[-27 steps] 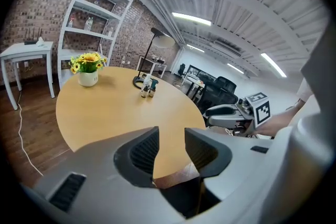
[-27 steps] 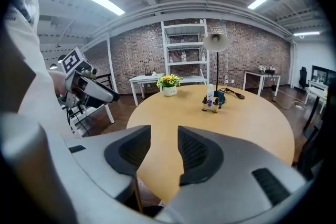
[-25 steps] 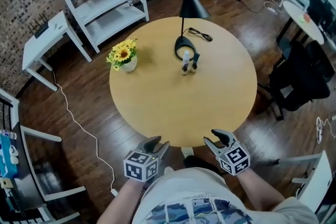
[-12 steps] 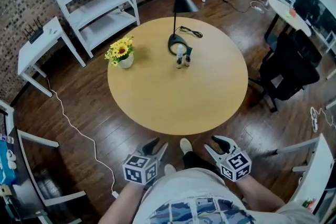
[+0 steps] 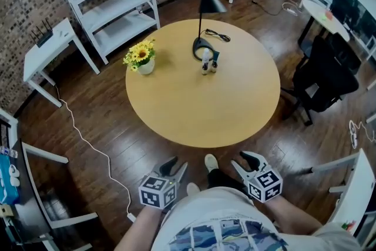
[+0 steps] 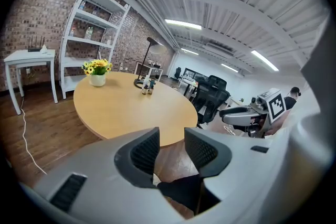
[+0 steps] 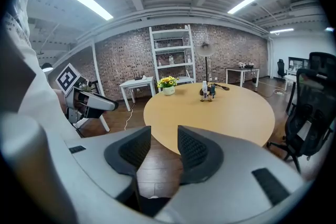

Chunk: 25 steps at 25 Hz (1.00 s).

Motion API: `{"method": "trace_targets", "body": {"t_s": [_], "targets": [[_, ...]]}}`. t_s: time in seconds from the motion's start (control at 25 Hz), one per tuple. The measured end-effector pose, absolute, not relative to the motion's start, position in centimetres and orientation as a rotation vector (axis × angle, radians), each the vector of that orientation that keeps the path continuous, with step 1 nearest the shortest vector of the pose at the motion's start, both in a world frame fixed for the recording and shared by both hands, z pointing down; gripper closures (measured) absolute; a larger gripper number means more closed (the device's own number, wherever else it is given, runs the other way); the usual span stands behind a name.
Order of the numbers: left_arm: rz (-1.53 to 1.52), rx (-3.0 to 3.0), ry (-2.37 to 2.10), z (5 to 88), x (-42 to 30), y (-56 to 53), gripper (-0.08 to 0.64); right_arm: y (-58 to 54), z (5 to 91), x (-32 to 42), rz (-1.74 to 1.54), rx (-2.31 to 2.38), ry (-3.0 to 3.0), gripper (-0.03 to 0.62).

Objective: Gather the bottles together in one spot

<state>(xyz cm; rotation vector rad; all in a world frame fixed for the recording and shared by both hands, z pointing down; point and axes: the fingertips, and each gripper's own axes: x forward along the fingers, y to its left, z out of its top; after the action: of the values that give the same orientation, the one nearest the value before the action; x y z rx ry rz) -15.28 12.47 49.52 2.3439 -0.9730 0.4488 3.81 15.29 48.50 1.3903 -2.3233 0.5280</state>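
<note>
The bottles [image 5: 208, 63] are standing together on the round table's [image 5: 194, 120] far side. The left gripper [image 5: 176, 165] and right gripper [image 5: 241, 160] are hovering off its near edge, jaws spread around nothing.

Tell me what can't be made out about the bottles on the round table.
- The bottles, head view: too small to count surely or read labels; whether they touch is unclear.
- Same bottles, both gripper views: tiny and far, set against the base of the lamp.
- Items on the shelf, head view: small, and the top is cut off by the picture's edge.
</note>
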Motion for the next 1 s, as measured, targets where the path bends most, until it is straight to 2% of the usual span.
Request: {"method": "trace_targets", "body": {"t_s": [1.0], "targets": [[0.471, 2.327, -0.934, 51.1, -16.2, 13.5, 0.405, 17.5, 49.5, 3.1, 0.524, 1.363, -2.255, 0.408]]}}
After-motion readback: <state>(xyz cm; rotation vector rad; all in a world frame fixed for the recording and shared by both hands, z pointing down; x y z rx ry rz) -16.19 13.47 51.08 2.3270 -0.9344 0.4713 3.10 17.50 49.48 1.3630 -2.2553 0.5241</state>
